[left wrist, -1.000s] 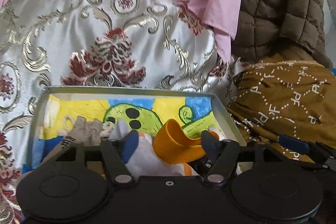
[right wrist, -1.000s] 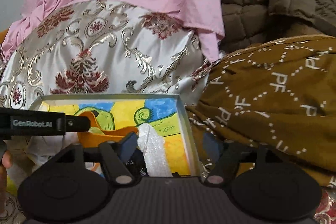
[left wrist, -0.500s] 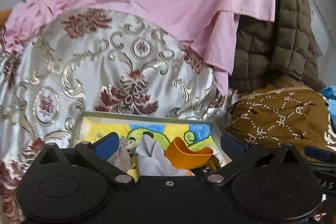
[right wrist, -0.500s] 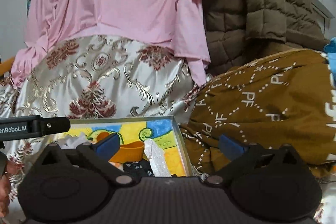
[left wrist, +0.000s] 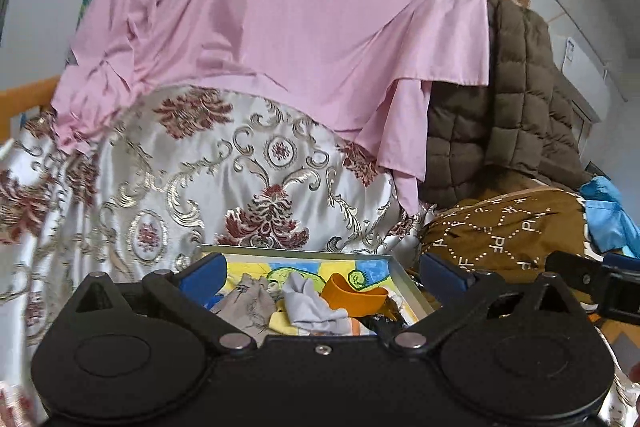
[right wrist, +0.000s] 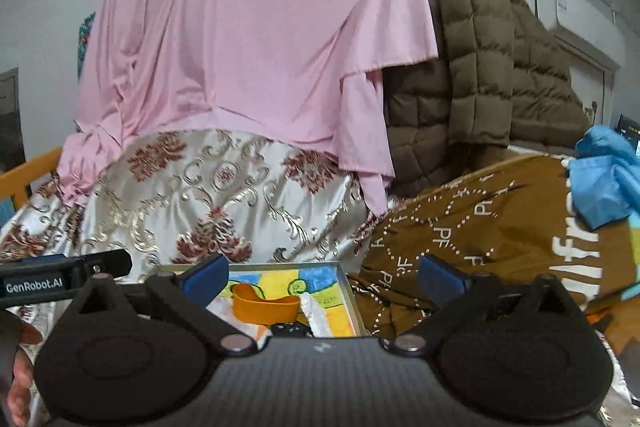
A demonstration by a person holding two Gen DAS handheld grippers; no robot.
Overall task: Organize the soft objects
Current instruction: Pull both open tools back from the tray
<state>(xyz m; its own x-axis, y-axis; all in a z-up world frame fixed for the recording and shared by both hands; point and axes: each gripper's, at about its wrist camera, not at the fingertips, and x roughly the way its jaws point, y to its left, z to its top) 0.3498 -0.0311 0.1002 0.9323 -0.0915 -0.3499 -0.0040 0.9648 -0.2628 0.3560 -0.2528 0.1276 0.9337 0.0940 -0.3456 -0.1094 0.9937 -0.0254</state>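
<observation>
Left wrist view: left gripper (left wrist: pixel 320 275) spread wide, empty, above tray (left wrist: pixel 296 251) holding grey cloth (left wrist: pixel 310 301) and orange cup (left wrist: pixel 352 297). Right gripper (right wrist: pixel 322 273) equally wide, holding nothing. Recommend lowering squarely onto 1 bunched fold, avoiding tray rim.

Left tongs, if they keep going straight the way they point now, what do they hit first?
Probably the gray cloth lying in the metal tray, just ahead between the open left tongs. Past the tray stands the flowered silver cover. Depth is hard to judge in this fisheye view.
</observation>
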